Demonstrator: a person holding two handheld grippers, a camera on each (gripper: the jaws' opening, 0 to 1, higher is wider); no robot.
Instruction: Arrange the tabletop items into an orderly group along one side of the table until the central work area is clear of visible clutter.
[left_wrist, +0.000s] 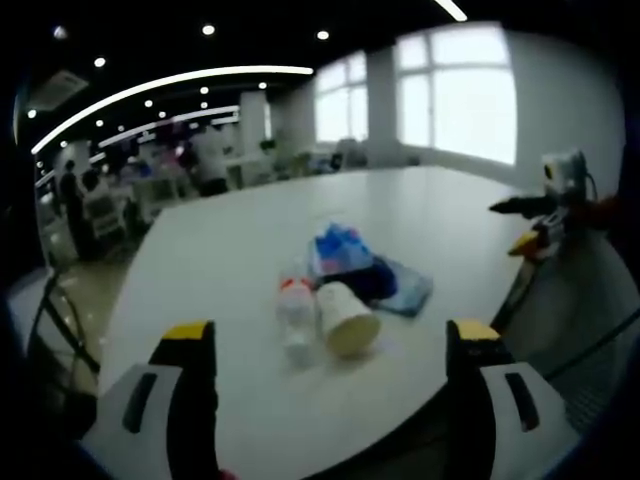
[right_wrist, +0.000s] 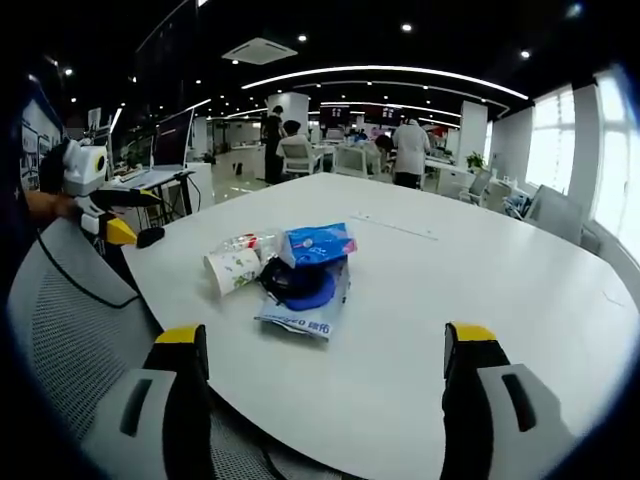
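Clutter: white paper cup (left_wrist: 346, 318), clear plastic bottle (left_wrist: 296, 314), blue tissue pack (right_wrist: 318, 243), all mid-table, roughly 12 o'clock of both grippers.
Jaws: left gripper (left_wrist: 335, 350) and right gripper (right_wrist: 328, 355) spread wide, nothing held.
Tip: I'd grab the cup first, squeezing gently.

Left gripper (left_wrist: 332, 400), right gripper (right_wrist: 325, 400), black fingers (left_wrist: 192, 400), yellow tips, grey housings

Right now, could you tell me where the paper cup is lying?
The paper cup lies on its side on the white table, beside the plastic bottle, at the near end of the cluster with the blue packet in the left gripper view.
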